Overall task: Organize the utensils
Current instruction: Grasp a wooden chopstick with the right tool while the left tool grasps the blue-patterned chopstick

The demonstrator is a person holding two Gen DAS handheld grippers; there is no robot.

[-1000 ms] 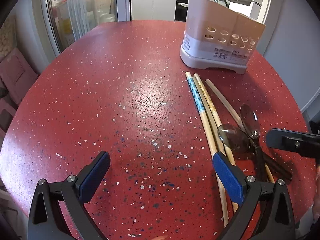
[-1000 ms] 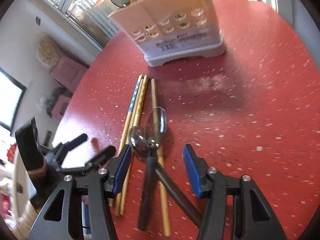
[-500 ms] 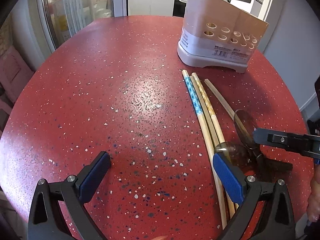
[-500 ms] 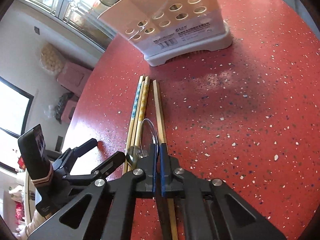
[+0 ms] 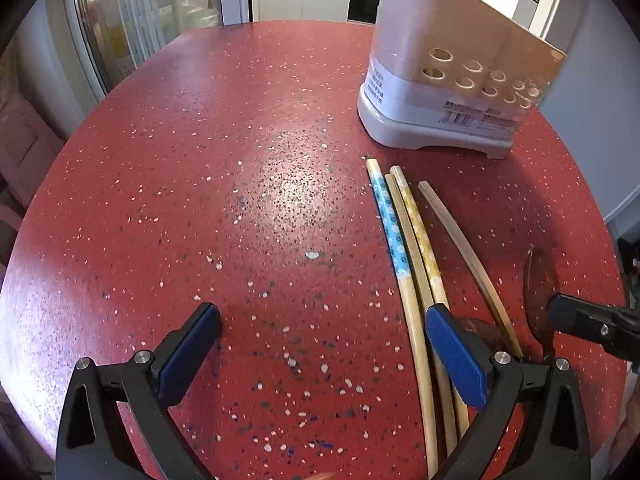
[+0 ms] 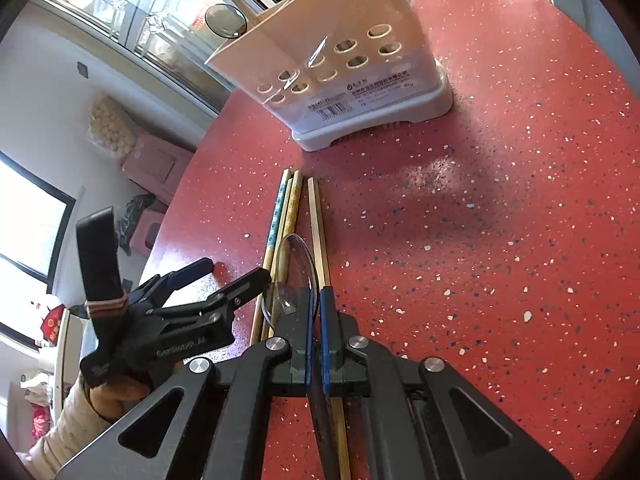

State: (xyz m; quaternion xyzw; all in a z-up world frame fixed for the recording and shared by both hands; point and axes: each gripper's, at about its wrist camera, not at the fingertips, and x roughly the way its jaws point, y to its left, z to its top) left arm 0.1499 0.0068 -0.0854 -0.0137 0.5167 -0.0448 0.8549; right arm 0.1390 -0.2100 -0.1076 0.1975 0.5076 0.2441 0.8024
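Right gripper (image 6: pixel 317 320), open a second ago, now clamped on a spoon (image 6: pixel 298 268) handle, bowl tipped up on edge above the chopsticks (image 5: pixel 416 264); left gripper (image 5: pixel 320 344) wide, empty; utensil holder (image 5: pixel 448 92) beyond.

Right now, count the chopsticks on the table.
4. A blue one, a plain one and a yellow one lie together; another plain one lies apart, nearer the spoons. Grippers hide their near ends.

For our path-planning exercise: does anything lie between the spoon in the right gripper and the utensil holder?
Nothing visible blocks it. Only chopsticks lie flat on the table between the spoon and the utensil holder.
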